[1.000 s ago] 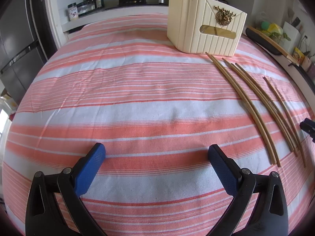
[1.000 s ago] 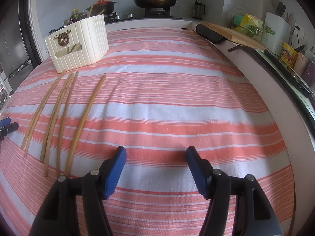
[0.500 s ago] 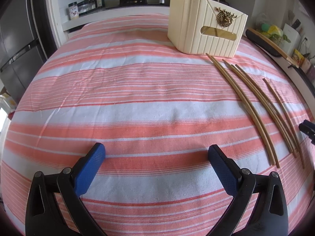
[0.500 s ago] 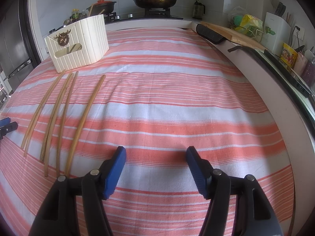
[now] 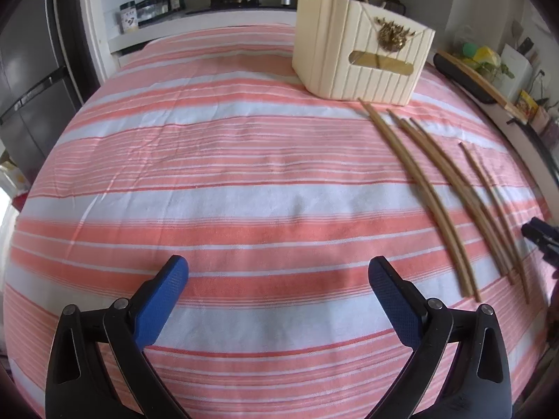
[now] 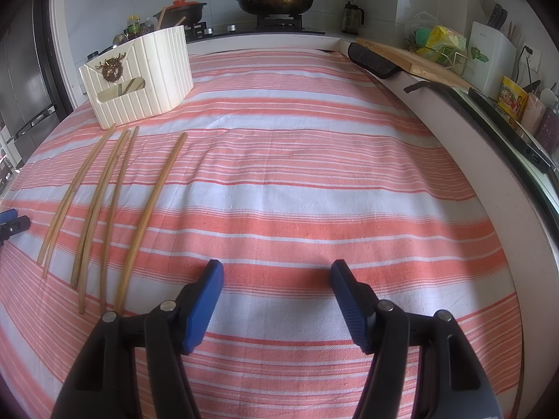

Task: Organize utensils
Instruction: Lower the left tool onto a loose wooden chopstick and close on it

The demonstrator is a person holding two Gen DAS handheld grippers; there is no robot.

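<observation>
Chopsticks (image 6: 104,202) lie loose on the striped cloth (image 6: 297,181), fanning out just before my cream holder box (image 6: 139,76). My left gripper (image 5: 277,276) and right gripper (image 6: 276,276) hover wide open, empty. No writing is readable.

Coral-and-white striped tablecloth (image 5: 244,160), cream ribbed utensil holder (image 5: 353,66) with gold emblem (image 5: 393,36), tan bamboo chopsticks (image 6: 115,206), blue pads (image 6: 204,307) on black grippers.
</observation>
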